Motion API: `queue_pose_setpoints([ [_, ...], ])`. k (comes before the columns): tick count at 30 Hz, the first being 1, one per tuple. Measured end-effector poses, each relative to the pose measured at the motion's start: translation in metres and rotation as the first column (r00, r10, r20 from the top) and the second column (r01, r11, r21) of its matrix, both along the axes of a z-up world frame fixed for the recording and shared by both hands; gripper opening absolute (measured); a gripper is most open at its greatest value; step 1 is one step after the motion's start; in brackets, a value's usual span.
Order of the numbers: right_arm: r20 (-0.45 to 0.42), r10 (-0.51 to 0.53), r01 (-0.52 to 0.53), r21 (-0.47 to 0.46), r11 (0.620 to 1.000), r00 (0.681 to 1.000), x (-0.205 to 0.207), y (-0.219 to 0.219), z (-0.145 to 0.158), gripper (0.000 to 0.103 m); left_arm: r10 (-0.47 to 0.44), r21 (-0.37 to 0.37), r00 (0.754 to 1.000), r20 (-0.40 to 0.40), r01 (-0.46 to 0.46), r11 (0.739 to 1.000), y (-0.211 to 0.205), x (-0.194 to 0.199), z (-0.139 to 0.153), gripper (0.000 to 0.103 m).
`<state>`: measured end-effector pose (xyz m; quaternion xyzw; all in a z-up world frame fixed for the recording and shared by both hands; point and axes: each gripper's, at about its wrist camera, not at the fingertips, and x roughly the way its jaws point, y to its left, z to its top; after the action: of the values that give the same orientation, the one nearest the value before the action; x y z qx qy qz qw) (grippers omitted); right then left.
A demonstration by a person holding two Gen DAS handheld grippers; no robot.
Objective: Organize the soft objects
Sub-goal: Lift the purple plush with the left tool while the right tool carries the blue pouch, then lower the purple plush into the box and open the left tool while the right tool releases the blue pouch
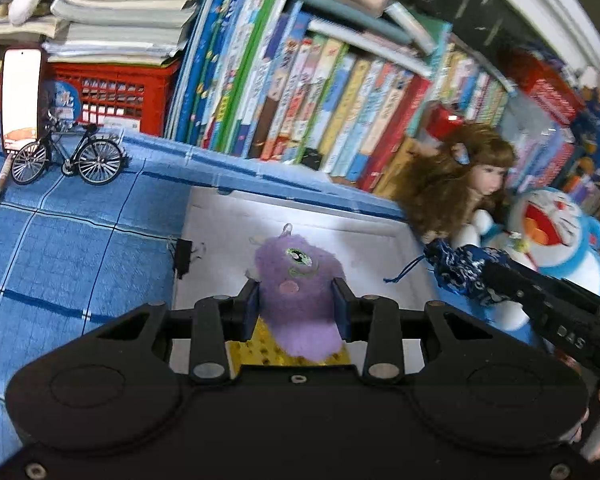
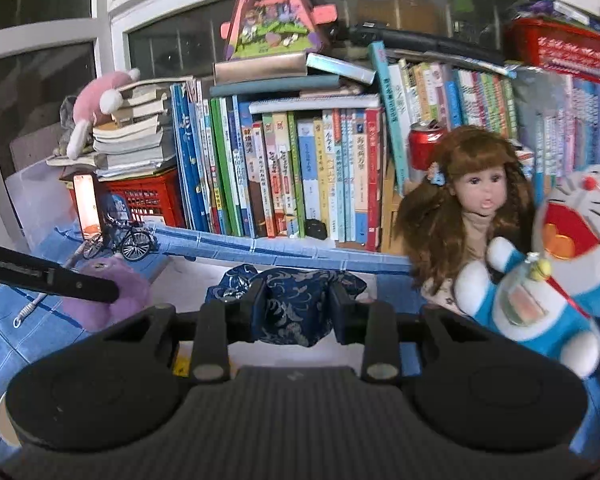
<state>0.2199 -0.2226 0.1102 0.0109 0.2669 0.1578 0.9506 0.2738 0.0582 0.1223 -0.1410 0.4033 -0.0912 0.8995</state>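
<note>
A home corner, probably a child's room or study

Rows of children's books point(image 2: 300, 176) stand packed along the far side, with more stacked flat on a red plastic crate point(image 2: 148, 196) at the far left. A long-haired doll point(image 2: 472, 208) and a blue-and-white cat plush point(image 2: 572, 264) sit at the right, a model bicycle point(image 1: 68, 156) on a blue checked cloth point(image 1: 80, 240) at the left. Dark window panes point(image 2: 40, 40) run behind; what lies beyond is unclear.

The blue plush cat point(image 2: 572, 280) is motion-blurred and cut off at the right edge.
</note>
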Motion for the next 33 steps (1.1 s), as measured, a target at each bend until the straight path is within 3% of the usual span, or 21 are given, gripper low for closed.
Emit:
queue_pose_setpoints([
  [10, -0.143, 0.035, -0.050, -0.105, 0.993, 0.989, 0.056, 0.031, -0.045, 0.038, 0.039, -0.066, 0.985, -0.169, -0.051, 0.997, 0.003, 0.059, -0.051, 0.035],
  [28, -0.247, 0.015, -0.048, -0.127, 0.991, 0.969, 0.080, 0.037, -0.085, 0.043, 0.033, -0.069, 0.957, -0.287, -0.055, 0.996, 0.001, 0.082, -0.083, 0.036],
  [31, -0.250, 0.013, -0.046, -0.127, 0.991, 0.968, 0.080, 0.037, -0.087, 0.051, 0.031, -0.088, 0.956, -0.293, -0.059, 0.994, 0.002, 0.082, -0.083, 0.050],
  [33, -0.249, 0.011, -0.044, -0.126, 0.991, 0.968, 0.079, 0.036, -0.086, 0.060, 0.022, -0.113, 0.954, -0.299, -0.058, 0.992, 0.003, 0.082, -0.082, 0.072],
])
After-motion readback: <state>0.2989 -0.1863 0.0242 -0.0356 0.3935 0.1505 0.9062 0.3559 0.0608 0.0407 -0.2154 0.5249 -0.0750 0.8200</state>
